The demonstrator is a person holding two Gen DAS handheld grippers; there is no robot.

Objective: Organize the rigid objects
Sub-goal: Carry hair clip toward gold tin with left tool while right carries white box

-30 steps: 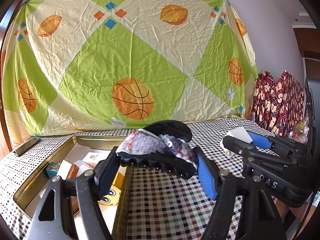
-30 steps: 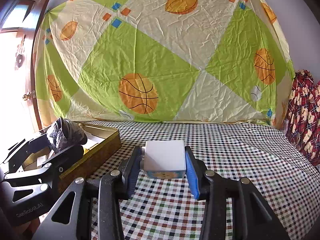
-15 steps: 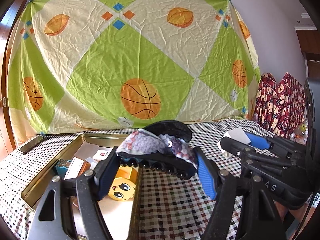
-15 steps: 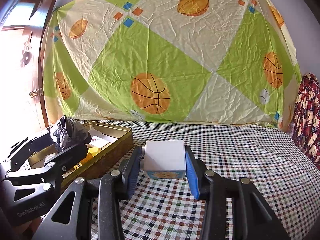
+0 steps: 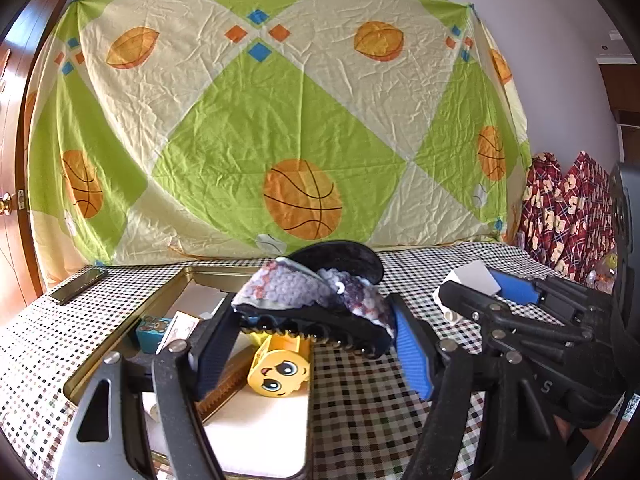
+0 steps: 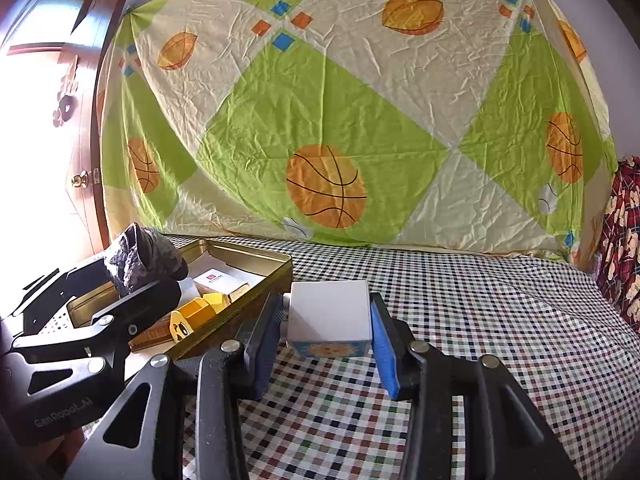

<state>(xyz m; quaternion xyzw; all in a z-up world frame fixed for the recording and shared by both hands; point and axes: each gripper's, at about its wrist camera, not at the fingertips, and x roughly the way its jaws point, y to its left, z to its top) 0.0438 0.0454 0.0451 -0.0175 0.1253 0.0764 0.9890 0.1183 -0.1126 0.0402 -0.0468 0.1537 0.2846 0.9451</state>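
Note:
My left gripper (image 5: 310,330) is shut on a large black hair claw clip with purple sequins (image 5: 316,296), held above the right side of a gold tin box (image 5: 120,352). The clip also shows in the right wrist view (image 6: 140,258). My right gripper (image 6: 328,320) is shut on a white cube block with a sun picture (image 6: 329,318), above the checkered table (image 6: 480,320), right of the tin (image 6: 256,276). In the left wrist view the cube (image 5: 472,280) shows at the right. In the tin lie a yellow face block (image 5: 280,368), a blue bear block (image 5: 154,330) and small boxes.
A dark phone or remote (image 5: 78,286) lies on the table at the far left. A basketball-print sheet (image 5: 280,140) hangs behind the table. Red patterned fabric (image 5: 568,208) stands at the right edge.
Both grippers have shifted left toward the tin, keeping their holds. The tin and the yellow face block now sit further right and closer in the left wrist view.

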